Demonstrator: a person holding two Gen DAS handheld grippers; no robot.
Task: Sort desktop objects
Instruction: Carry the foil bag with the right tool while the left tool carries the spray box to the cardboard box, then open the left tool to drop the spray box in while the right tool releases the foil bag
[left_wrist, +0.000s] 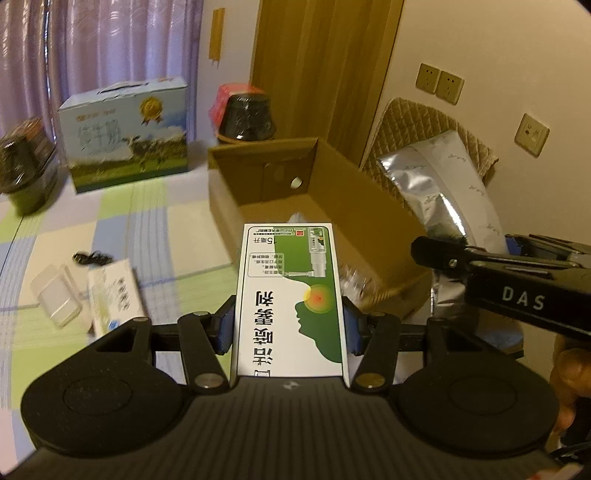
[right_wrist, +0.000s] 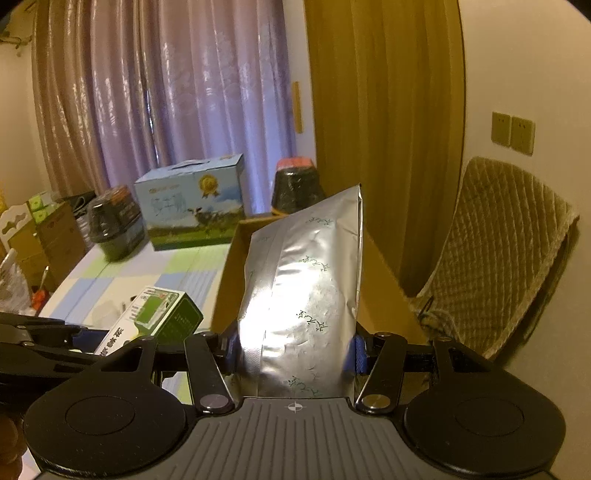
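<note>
Above open cardboard box (left_wrist: 332, 192), left fingers (left_wrist: 225, 325) gripping medicine carton (left_wrist: 291, 295), right fingers (right_wrist: 356, 350) gripping foil pouch (right_wrist: 306, 295).

A table (left_wrist: 122, 229) with a cloth of green, blue and white squares. On it, ahead of the fingers, an open brown box (left_wrist: 314, 192). Far left, a milk carton (left_wrist: 125, 136) and a dark tub (left_wrist: 22, 166). Near left, a clear case (left_wrist: 55, 295) beside a small white box (left_wrist: 116, 295).
</note>
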